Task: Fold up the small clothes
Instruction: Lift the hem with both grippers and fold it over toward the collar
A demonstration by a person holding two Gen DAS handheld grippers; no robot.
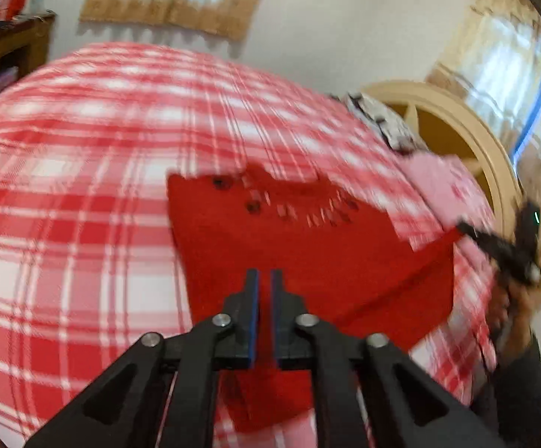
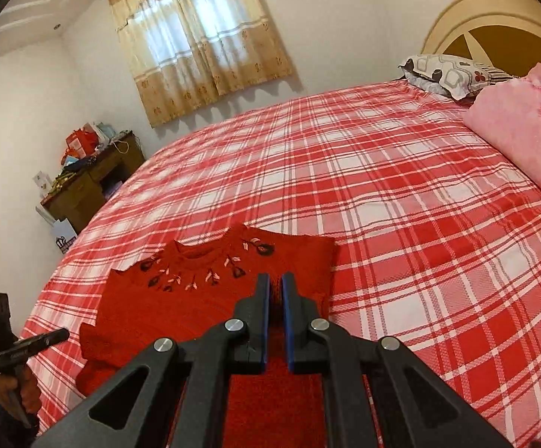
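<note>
Nearest the right wrist camera, the right gripper (image 2: 276, 280) has its two blue-padded fingers drawn almost together, with red knit showing in the narrow slit between them. It appears to be pinching a fold of the red sweater (image 2: 210, 298), and a strip of the same knit runs back beneath the gripper toward the camera. In the blurred left wrist view this gripper reaches in from the right at the sweater's raised corner, which fits a grip on the fabric.

The left gripper (image 1: 264, 280) hovers above the near part of the sweater (image 1: 289, 246). Its fingers stand close, with a thin gap; whether they hold any cloth cannot be told. From the right view, the person's left hand (image 2: 16, 392) grips its handle at the near left edge of the bed.

The sweater lies near the foot of the red and white plaid bedspread (image 2: 401, 205), its embroidered neckline (image 2: 203, 265) pointing toward the far side.

The step in hand looks like a first fold: one side or sleeve lifted to be carried across the body. The next move likely calls for drawing that edge over evenly and laying it flat without dragging the rest.

Farther off lie a pink blanket (image 2: 524, 119) and a patterned pillow (image 2: 453, 71) against the cream headboard (image 2: 494, 3).
</note>
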